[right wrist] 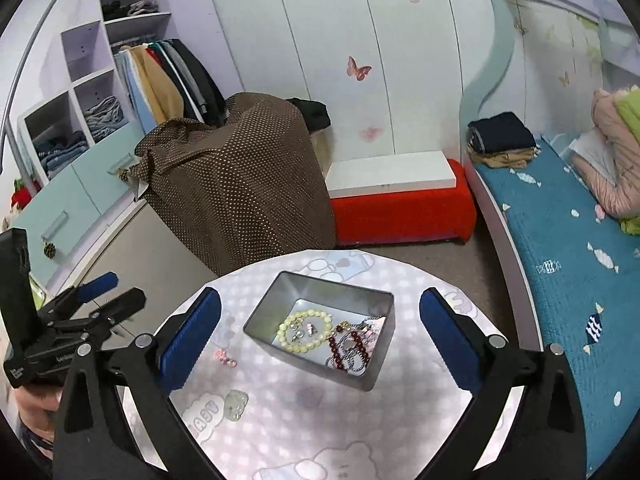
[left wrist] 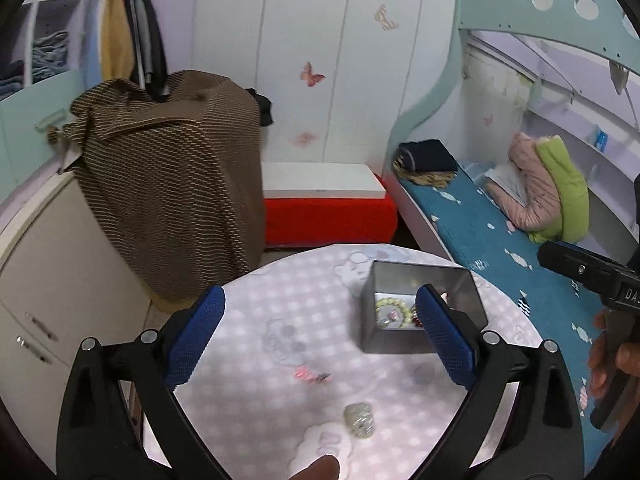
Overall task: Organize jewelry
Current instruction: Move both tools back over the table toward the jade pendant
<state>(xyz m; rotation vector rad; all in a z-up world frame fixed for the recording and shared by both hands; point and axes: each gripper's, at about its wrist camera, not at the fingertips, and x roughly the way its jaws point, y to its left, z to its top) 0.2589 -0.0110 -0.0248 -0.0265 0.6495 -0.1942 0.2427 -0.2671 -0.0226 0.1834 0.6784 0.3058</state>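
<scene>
A grey metal tin [right wrist: 374, 354] [left wrist: 370, 302] stands on the round table [right wrist: 304, 432] with the pink checked cloth. Inside lie a pale yellow bead bracelet [right wrist: 306, 330] [left wrist: 394, 304], a dark red bead bracelet [right wrist: 352, 346] and silver pieces. A small pink earring [right wrist: 225, 357] [left wrist: 312, 376] and a pale green jade pendant [right wrist: 236, 402] [left wrist: 360, 420] lie loose on the cloth, left of the tin. My left gripper [left wrist: 320, 324] is open and empty above the table, over the earring. My right gripper [right wrist: 320, 320] is open and empty, hovering before the tin. The left gripper also shows in the right wrist view [right wrist: 108, 296].
A brown dotted cloth covers a bulky object [right wrist: 240, 184] behind the table. A red bench with a white board [right wrist: 400, 204] stands by the wall. A bed with a blue sheet [right wrist: 560, 264] runs along the right. Cupboards and shelves [right wrist: 80, 160] stand left.
</scene>
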